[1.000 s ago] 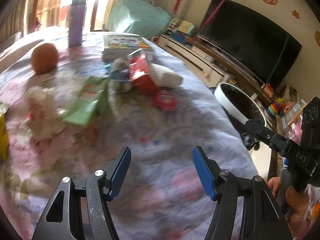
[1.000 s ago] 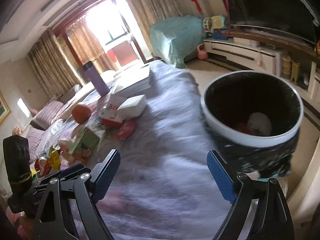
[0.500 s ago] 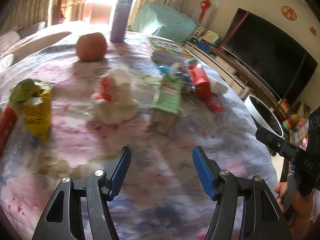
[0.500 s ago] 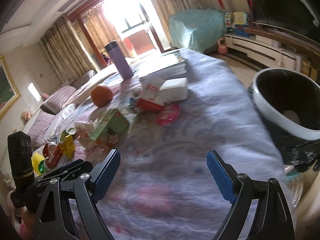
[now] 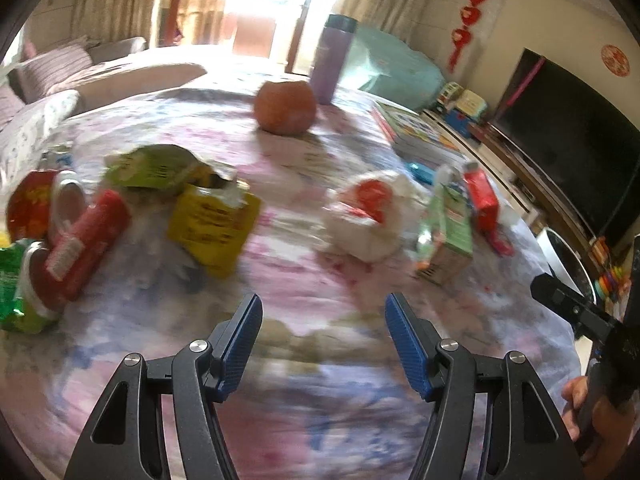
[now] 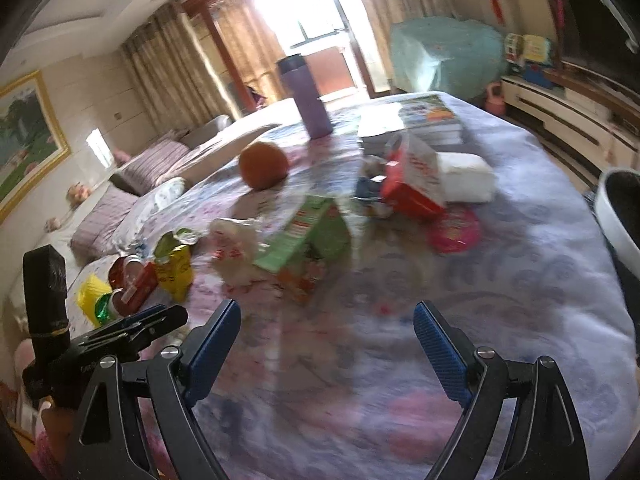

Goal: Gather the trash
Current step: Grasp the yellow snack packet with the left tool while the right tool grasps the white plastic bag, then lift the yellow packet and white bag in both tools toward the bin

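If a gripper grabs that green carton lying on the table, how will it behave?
The green carton looks crumpled and lies on its side, so it is probably empty and light. Its walls would likely buckle under the pads rather than stay stiff. With flat sides it should slide when nudged, not roll like the orange behind it.

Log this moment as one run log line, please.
task: collect trash | left gripper: open, empty | right gripper: open, empty | green carton, yellow pouch: on table | bin: at table edge
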`<state>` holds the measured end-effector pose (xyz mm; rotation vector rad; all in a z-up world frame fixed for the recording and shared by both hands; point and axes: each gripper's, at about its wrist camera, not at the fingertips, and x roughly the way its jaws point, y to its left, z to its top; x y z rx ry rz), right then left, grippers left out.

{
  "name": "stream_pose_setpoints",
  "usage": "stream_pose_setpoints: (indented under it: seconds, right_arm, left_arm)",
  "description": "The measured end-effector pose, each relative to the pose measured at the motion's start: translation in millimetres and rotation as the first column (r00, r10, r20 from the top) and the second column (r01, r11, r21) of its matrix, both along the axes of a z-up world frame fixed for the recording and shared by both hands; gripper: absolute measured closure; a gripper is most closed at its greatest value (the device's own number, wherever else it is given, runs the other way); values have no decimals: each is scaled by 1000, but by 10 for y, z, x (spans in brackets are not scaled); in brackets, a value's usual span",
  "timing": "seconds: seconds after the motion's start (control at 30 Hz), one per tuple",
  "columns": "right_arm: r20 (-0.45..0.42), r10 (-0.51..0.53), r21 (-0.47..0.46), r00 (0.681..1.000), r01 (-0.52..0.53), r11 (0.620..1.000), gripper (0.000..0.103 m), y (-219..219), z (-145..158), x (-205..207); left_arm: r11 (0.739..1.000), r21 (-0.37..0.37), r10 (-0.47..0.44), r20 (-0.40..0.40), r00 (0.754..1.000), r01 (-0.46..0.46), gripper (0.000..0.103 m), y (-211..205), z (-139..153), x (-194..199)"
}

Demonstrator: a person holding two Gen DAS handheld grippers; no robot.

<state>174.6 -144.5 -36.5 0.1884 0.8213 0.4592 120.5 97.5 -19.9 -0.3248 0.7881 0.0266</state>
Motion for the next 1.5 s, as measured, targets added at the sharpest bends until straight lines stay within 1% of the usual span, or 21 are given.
stream_pose_setpoints:
  seconds: [0.13, 0.23, 0.3, 0.43, 0.53, 0.63, 0.73, 0.77, 0.8, 0.87, 0.9, 0.93, 0.97, 1.07, 1.23, 1.5]
  right_arm:
    - [27, 61, -13, 998, -61, 998, 15, 250, 74, 55]
    - [57, 114, -25, 992, -113, 993, 20, 444, 142, 117]
    - [59, 137, -22, 989, -136, 990, 27, 552, 153, 167]
    - [64, 188, -32, 980, -186, 982, 33, 795, 164, 305]
    - [62, 230, -67, 971, -226, 972, 35, 993, 127, 422]
    - [42, 263, -103, 964, -257, 961, 38, 1155, 34, 526]
    - [15, 282, -137, 959, -277, 951, 46, 1257, -69, 598]
    - [2, 288, -148, 958, -285, 947, 53, 1281, -107, 629]
    - [-6, 292, -156, 956, -290, 944, 63, 1298, -139, 649]
    - [-18, 299, -163, 954, -298, 941, 72, 1294, -195, 675]
    - [-21, 299, -156, 954, -299, 941, 75, 1284, -206, 679]
    - [-21, 299, -149, 954, -299, 943, 78, 1267, -210, 678]
    - [-20, 295, -137, 955, -295, 946, 92, 1235, -206, 674]
    - [-37, 292, -85, 956, -294, 952, 93, 1166, -202, 661]
    - [-27, 285, -33, 958, -286, 958, 95, 1042, -105, 562]
    - [25, 234, 39, 972, -234, 971, 95, 659, 178, 358]
  left_arm:
    - [999, 12, 42, 7, 999, -42, 40, 157, 33, -12]
    - [998, 15, 66, 2, 998, -66, 40, 264, 24, 32]
    - [997, 12, 78, -9, 997, -78, 40, 333, 5, 81]
    - [996, 13, 89, -21, 996, -88, 40, 438, -40, 220]
    - [996, 25, 82, -30, 996, -81, 39, 464, -83, 331]
    - [995, 53, 81, -50, 995, -78, 39, 475, -150, 442]
    - [995, 54, 84, -50, 995, -81, 41, 511, -208, 516]
    - [995, 53, 85, -46, 995, -82, 46, 526, -224, 537]
    - [996, 47, 81, -44, 996, -79, 52, 537, -236, 547]
    - [997, 36, 73, -41, 997, -71, 65, 558, -256, 580]
    - [997, 35, 70, -36, 997, -69, 70, 560, -258, 574]
    - [997, 36, 65, -35, 997, -63, 83, 558, -260, 577]
    - [998, 29, 55, -40, 998, -54, 88, 556, -267, 590]
    - [999, 20, 51, -32, 998, -51, 89, 547, -254, 565]
    - [1000, 9, 23, 0, 1000, -23, 89, 432, -124, 468]
    - [998, 0, -62, 47, 997, 62, 89, 128, 96, 402]
